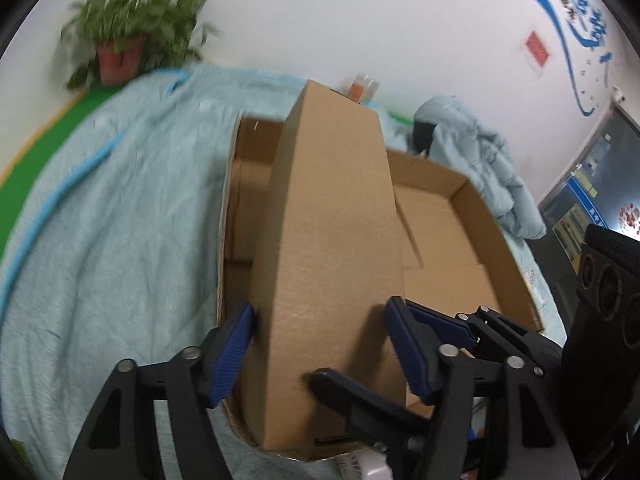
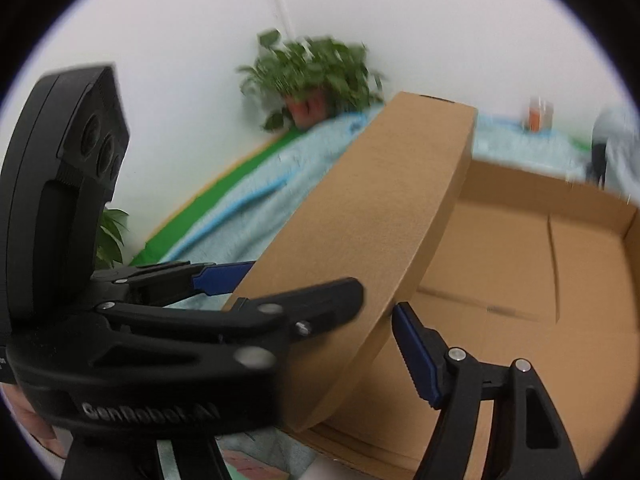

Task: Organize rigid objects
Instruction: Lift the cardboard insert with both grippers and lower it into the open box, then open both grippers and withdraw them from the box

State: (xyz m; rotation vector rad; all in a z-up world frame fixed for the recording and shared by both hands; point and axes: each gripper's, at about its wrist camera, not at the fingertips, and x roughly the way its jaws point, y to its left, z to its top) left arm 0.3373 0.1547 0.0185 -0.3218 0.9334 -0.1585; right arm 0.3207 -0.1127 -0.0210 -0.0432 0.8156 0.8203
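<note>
A long brown cardboard box [image 1: 332, 264] stands on edge inside a large shallow open cardboard tray [image 1: 460, 240], near its left side. My left gripper [image 1: 320, 356] straddles the box's near end, a blue pad [image 1: 232, 352] on each side, apparently shut on it. My right gripper [image 1: 460, 328] reaches in from the right and touches the same end. In the right wrist view the box [image 2: 372, 232] leans across the tray [image 2: 560, 280]. The right gripper's right finger [image 2: 416, 356] shows, and its left finger is hidden behind the left gripper [image 2: 288, 280]. Whether the right gripper grips the box is unclear.
The tray lies on a light blue cloth [image 1: 120, 240] over a green surface [image 1: 48, 148]. A potted plant [image 1: 128, 40] stands at the back left by the white wall. A bundled blue blanket [image 1: 480, 152] and an orange item [image 1: 360, 88] lie behind the tray.
</note>
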